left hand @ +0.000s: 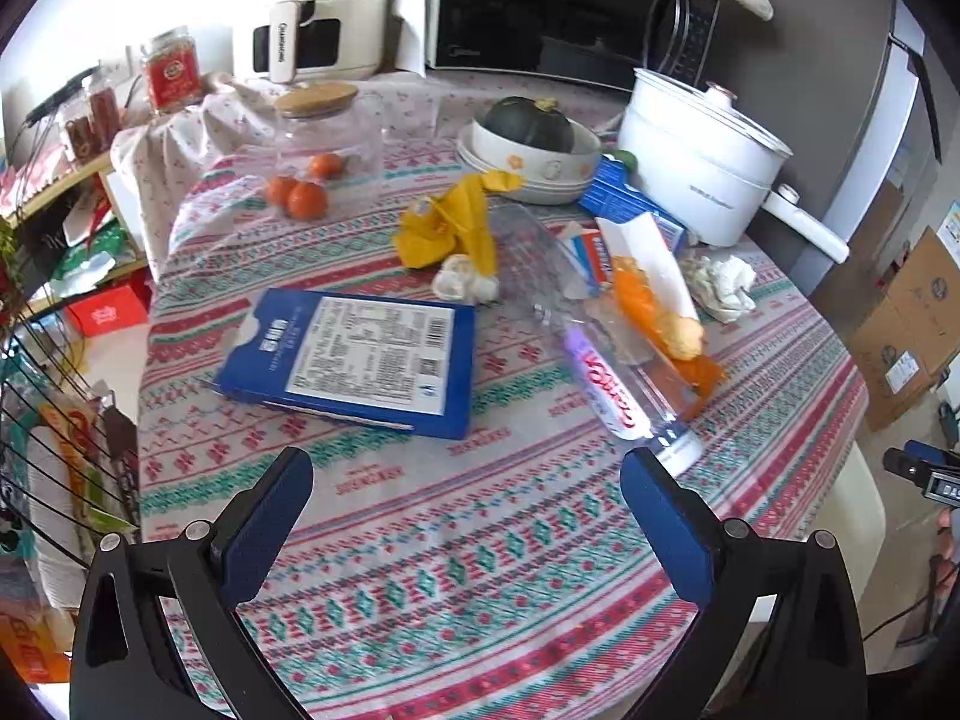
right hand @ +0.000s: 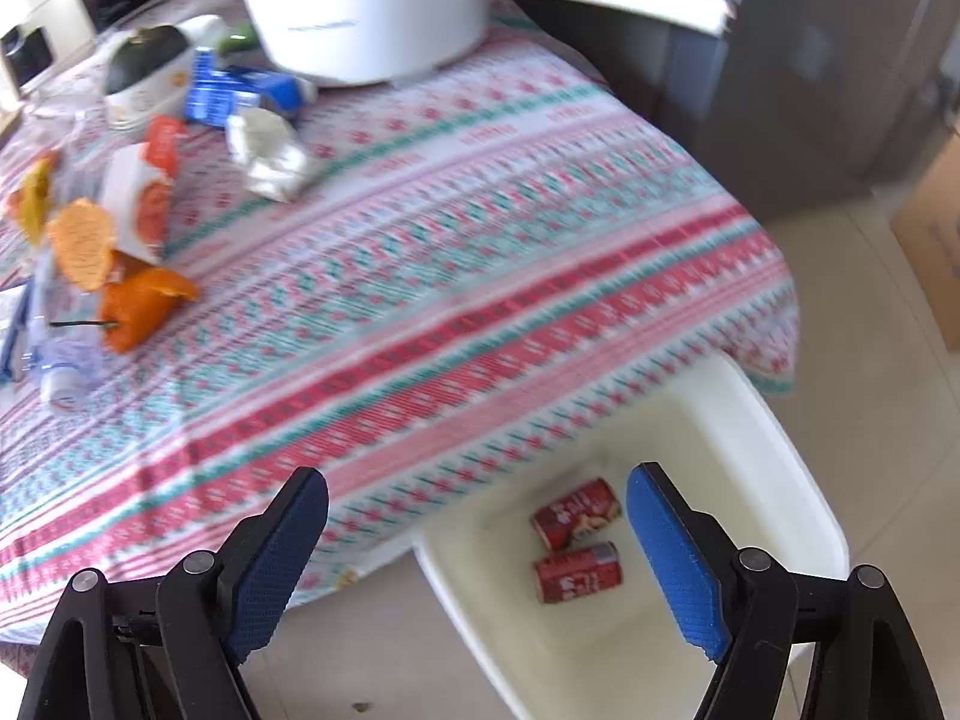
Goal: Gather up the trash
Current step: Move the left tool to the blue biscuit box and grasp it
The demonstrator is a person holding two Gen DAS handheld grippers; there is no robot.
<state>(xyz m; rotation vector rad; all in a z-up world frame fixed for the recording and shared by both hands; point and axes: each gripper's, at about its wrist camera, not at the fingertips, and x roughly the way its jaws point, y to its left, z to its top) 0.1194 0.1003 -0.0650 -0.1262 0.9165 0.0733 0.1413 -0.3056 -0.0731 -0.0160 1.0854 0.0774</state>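
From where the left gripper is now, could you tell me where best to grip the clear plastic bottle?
Probably across the clear plastic bottle at its labelled middle, from above: it lies flat, cap end towards the left gripper, whose open jaws look wide enough.

- Brand name "Changhong" printed on cream air fryer [left hand: 312, 6], top and handle.
- Small "Midea" logo on microwave [left hand: 570, 6] lower edge.
- Blue box [left hand: 354, 354]: white label and barcode, print too small to read.
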